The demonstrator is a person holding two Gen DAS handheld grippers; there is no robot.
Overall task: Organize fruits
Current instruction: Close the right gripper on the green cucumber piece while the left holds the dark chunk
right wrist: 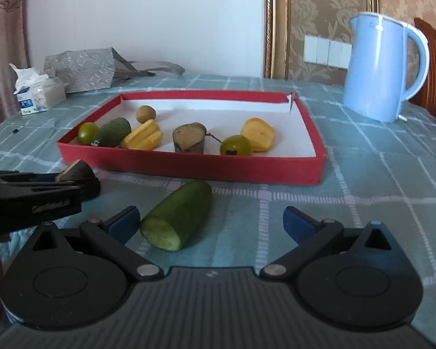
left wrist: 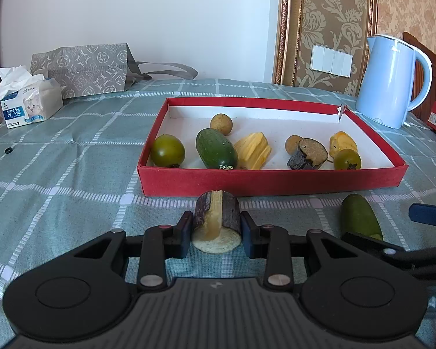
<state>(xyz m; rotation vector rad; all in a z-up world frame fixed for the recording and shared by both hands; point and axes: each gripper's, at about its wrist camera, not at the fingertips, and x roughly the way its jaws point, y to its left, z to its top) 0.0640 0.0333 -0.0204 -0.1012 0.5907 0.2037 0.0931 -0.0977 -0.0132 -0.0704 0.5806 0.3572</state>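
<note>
A red tray (left wrist: 273, 181) with a white floor sits on the checked cloth. Inside, from nine o'clock towards three: a green tomato (left wrist: 167, 150), a whole cucumber piece (left wrist: 216, 148) lying on its side, a ridged yellow starfruit slice (left wrist: 254, 150), a dark-skinned cane chunk (left wrist: 307, 154), a second green tomato (left wrist: 347, 159) and another yellow slice (left wrist: 343, 143); two tan round fruits (left wrist: 221, 124) lie towards twelve. Outside, at six o'clock of the tray, stands a split dark cane chunk (left wrist: 217, 221), and a cut cucumber half (right wrist: 177, 215) lies aslant beside it.
</note>
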